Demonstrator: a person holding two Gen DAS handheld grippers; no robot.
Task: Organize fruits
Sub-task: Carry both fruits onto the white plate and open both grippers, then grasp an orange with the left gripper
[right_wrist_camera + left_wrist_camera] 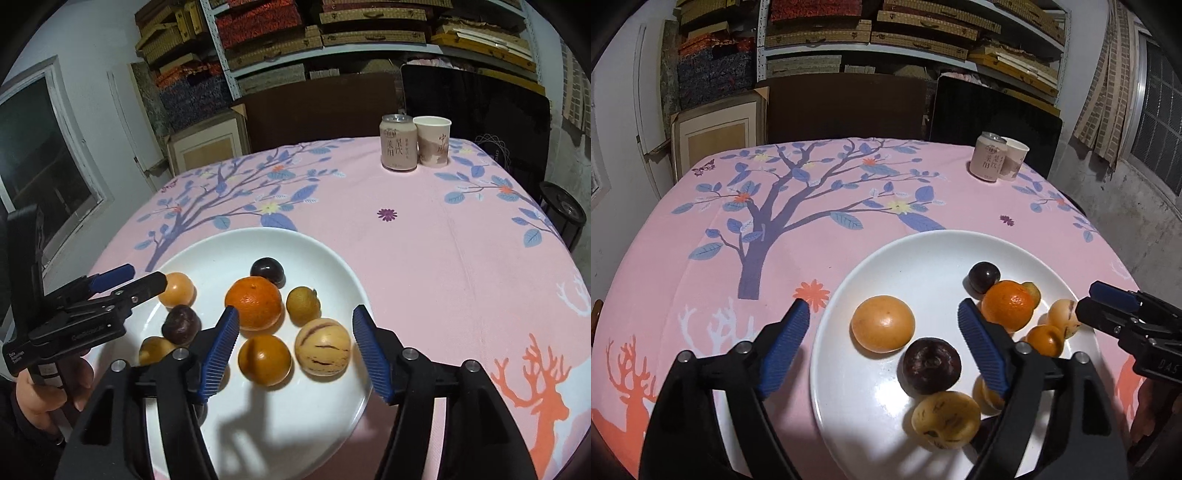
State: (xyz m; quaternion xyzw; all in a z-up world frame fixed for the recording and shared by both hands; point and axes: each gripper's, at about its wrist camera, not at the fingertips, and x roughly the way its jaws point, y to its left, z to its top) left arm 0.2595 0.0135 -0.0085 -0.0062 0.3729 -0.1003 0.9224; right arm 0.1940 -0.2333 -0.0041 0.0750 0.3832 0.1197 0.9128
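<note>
Eight fruits lie on the white plate point(343, 273), which rests on the worktop under a pink tablecloth point(443, 240) printed with a tree and deer. At the plate's middle sits a mandarin point(253, 303), with a dark plum point(267, 271) just behind it and a small greenish-brown fruit point(303, 306) beside it. Nearer the camera in the right wrist view are a smooth orange fruit point(264, 360) and a pale striped pepino melon point(322, 347). Toward the plate's left lie a pale orange fruit point(176, 290), a dark wrinkled passion fruit point(181, 323) and a yellowish fruit point(157, 350).

Both tools hover over the plate, holding nothing. The right gripper point(293, 354) has its jaws wide, straddling the smooth orange fruit and the pepino melon. The left gripper point(884, 350) also has its jaws wide, one blue pad over the cloth, the other over the plate.

A drink can point(398, 142) and a paper cup point(432, 141) stand touching at the worktop's far edge.
</note>
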